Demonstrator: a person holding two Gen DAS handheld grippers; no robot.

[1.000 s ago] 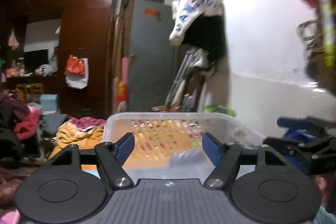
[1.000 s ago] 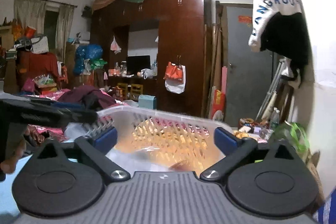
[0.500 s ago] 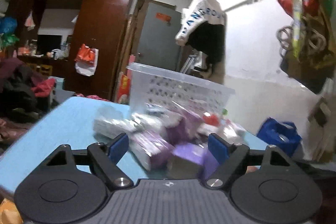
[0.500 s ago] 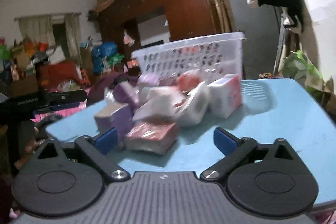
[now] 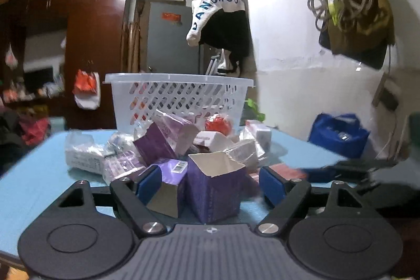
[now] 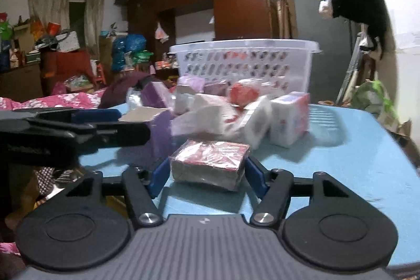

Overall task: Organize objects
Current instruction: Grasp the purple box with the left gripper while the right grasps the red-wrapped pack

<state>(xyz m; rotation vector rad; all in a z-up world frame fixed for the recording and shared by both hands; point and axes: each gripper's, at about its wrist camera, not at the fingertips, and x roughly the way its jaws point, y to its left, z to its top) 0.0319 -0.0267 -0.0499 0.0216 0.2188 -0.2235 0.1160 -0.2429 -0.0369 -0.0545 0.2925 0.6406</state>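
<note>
A pile of small boxes and wrapped packets lies on a light blue table (image 5: 31, 175) in front of a white slotted basket (image 5: 178, 96), which also shows in the right wrist view (image 6: 244, 62). My left gripper (image 5: 210, 184) is open around an open-topped purple box (image 5: 214, 185). My right gripper (image 6: 206, 176) is open with a red wrapped packet (image 6: 210, 159) between its fingers; the pads stand close to its sides. A white tissue pack (image 6: 288, 117) stands behind it.
The left gripper's arm (image 6: 65, 133) crosses the left of the right wrist view. A blue bag (image 5: 338, 135) sits at the table's right. Wardrobe, door, hanging clothes and clutter fill the room behind. The table edge (image 6: 404, 201) is near on the right.
Both grippers dropped from over the basket and came down to the pile on the table. The left now straddles the purple box, the right the red packet.
</note>
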